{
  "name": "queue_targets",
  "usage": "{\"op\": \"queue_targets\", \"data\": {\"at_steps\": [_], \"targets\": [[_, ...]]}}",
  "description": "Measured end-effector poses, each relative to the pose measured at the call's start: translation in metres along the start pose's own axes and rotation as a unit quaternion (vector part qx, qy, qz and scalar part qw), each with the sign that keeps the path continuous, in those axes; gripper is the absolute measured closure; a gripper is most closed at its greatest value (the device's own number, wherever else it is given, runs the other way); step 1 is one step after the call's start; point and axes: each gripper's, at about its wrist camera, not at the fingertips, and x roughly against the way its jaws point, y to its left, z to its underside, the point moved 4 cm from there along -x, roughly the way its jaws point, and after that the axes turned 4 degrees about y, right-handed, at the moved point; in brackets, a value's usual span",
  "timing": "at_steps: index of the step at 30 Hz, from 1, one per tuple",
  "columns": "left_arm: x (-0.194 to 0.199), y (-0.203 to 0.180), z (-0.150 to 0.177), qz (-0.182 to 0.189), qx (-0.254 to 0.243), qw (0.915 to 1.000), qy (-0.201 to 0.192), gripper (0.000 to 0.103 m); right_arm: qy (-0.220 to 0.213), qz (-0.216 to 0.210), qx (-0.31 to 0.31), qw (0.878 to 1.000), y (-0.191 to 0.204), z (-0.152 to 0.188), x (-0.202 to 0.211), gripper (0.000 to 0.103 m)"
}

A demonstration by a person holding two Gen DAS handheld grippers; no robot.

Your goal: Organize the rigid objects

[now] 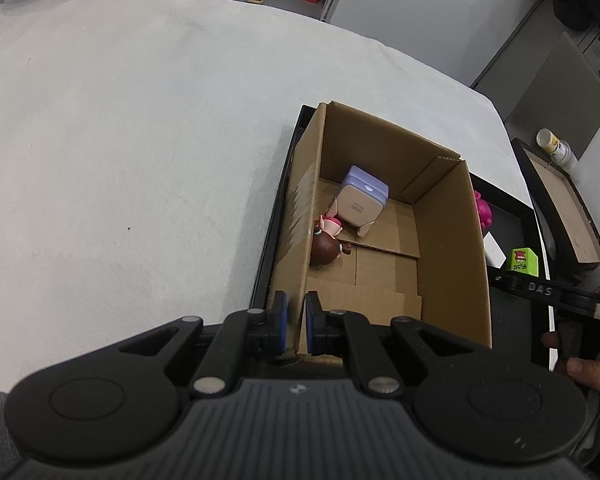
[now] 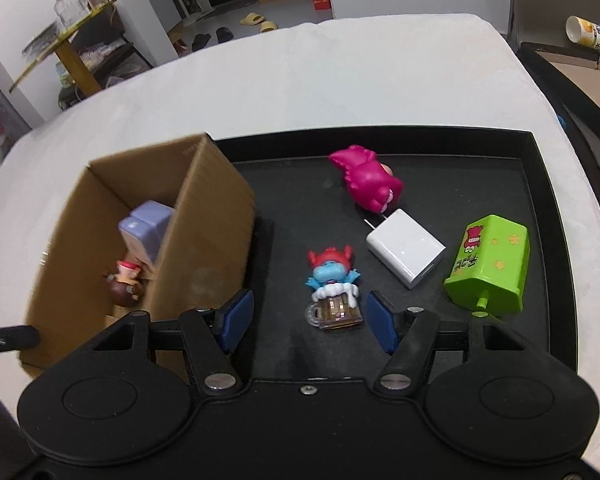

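The left gripper is clamped on the near wall of the cardboard box, one pad outside and one inside. The box stands at the left end of a black tray on a white-covered table. Inside the box, by its left wall, lie a lilac block and a brown-headed doll, touching each other. The right gripper hangs over the tray with its jaws apart, and a blue figure in a clear mug sits between the pads without being touched by them; it lies near the tray's front edge, just right of the box. Behind it lies a pink toy, touching the prongs of a white charger. A green box lies near the tray's right edge.
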Motion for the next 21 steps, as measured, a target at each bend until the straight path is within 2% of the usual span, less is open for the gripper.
{"op": "queue_targets", "data": {"at_steps": [21], "targets": [[-0.004,-0.001,-0.001,-0.007,-0.005,1.0000,0.001,0.095,-0.009,0.024,0.041,0.999,-0.003,0.008,-0.032,0.050]]}}
